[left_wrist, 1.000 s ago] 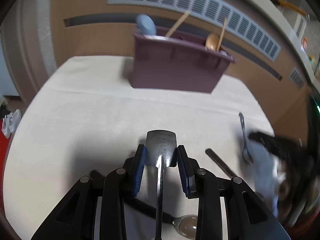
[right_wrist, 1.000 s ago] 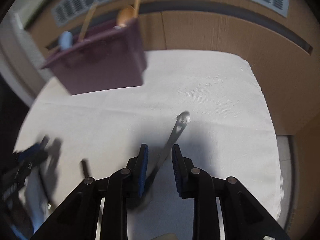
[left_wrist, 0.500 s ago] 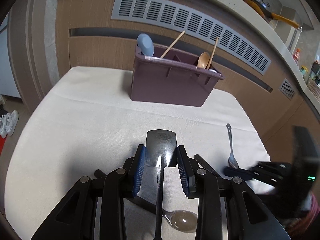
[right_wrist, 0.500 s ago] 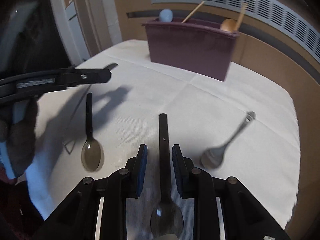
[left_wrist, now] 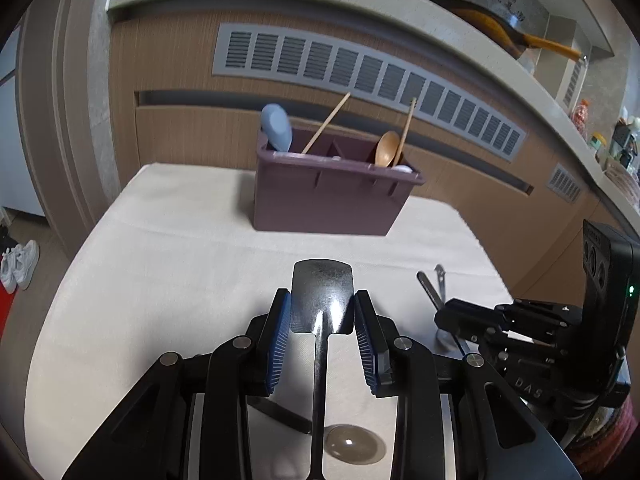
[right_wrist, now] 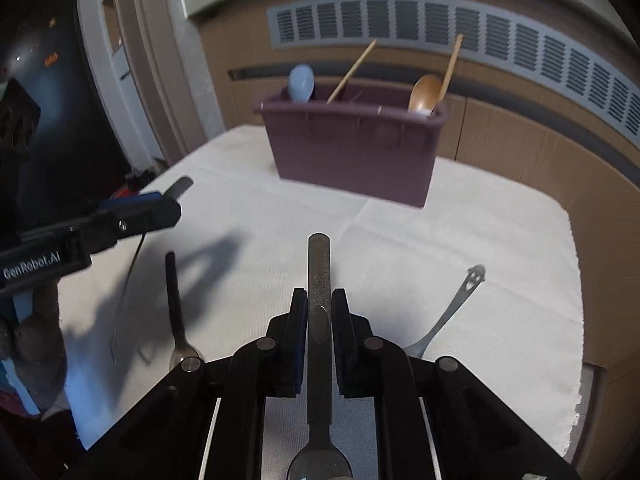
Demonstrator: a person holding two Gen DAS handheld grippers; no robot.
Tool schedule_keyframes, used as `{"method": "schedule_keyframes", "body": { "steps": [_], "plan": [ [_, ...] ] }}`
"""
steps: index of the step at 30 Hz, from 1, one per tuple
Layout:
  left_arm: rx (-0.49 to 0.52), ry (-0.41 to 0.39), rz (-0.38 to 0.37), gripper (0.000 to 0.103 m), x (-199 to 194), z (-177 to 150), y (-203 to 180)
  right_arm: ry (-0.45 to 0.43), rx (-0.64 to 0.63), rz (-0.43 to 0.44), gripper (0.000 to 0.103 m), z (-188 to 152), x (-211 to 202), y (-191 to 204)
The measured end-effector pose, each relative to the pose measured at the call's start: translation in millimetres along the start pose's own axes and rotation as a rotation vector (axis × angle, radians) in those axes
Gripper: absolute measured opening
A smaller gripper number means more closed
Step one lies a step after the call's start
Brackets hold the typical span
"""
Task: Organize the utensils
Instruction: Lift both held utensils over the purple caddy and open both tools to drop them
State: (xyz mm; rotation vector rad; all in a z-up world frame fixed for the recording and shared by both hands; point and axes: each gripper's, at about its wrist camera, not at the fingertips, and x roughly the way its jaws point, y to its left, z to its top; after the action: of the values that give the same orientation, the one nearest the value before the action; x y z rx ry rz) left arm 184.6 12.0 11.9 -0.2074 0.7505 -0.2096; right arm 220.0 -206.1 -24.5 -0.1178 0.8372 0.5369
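A purple utensil caddy (left_wrist: 332, 196) stands at the far side of the white cloth; it also shows in the right wrist view (right_wrist: 356, 152). It holds a blue spatula (left_wrist: 276, 128), a wooden spoon (left_wrist: 387, 154) and wooden sticks. My left gripper (left_wrist: 322, 312) is shut on the wide flat end of a steel utensil (left_wrist: 322, 300), held above the table. My right gripper (right_wrist: 319, 308) is shut on a dark steel spoon (right_wrist: 319, 276) by its handle, lifted off the cloth. A dark-handled spoon (right_wrist: 176, 308) and a steel spoon (right_wrist: 452, 312) lie on the cloth.
The white cloth (left_wrist: 180, 248) covers the table, with edges on the left and right. A wooden cabinet wall with a vent grille (left_wrist: 360, 72) rises behind the caddy. The right gripper's body (left_wrist: 540, 328) sits at the left view's right side.
My right gripper has left the steel spoon on the right, moved over the dark spoon, closed on its handle and lifted it. My left gripper has risen a little with its utensil.
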Motion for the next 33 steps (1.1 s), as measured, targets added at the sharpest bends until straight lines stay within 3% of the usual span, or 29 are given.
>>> {"method": "schedule_keyframes", "body": {
  "steps": [3,5,10,12,14,17,24,33],
  "plan": [
    [-0.009,-0.057,-0.044,0.033,-12,16,-4,-0.092,0.058,0.04,0.011,14,-18,-9],
    [-0.007,-0.136,-0.084,0.033,-27,40,-9,-0.182,0.07,0.038,0.011,38,-30,-9],
    [0.057,-0.466,-0.121,0.033,-70,109,-27,-0.513,0.073,0.027,0.011,117,-90,-16],
    [0.071,-0.581,-0.093,0.033,-69,130,-29,-0.598,0.081,0.015,0.011,136,-97,-21],
    [0.052,-0.641,-0.082,0.033,-55,145,-23,-0.651,0.099,0.003,0.011,155,-89,-28],
    [-0.005,-0.661,-0.072,0.033,-22,160,-7,-0.659,0.112,0.002,0.011,169,-67,-39],
    [-0.059,-0.581,-0.039,0.033,53,169,22,-0.601,0.104,0.001,0.011,188,-8,-49],
    [-0.069,-0.57,-0.04,0.033,89,176,33,-0.594,0.05,-0.035,0.011,201,46,-49]
  ]
}}
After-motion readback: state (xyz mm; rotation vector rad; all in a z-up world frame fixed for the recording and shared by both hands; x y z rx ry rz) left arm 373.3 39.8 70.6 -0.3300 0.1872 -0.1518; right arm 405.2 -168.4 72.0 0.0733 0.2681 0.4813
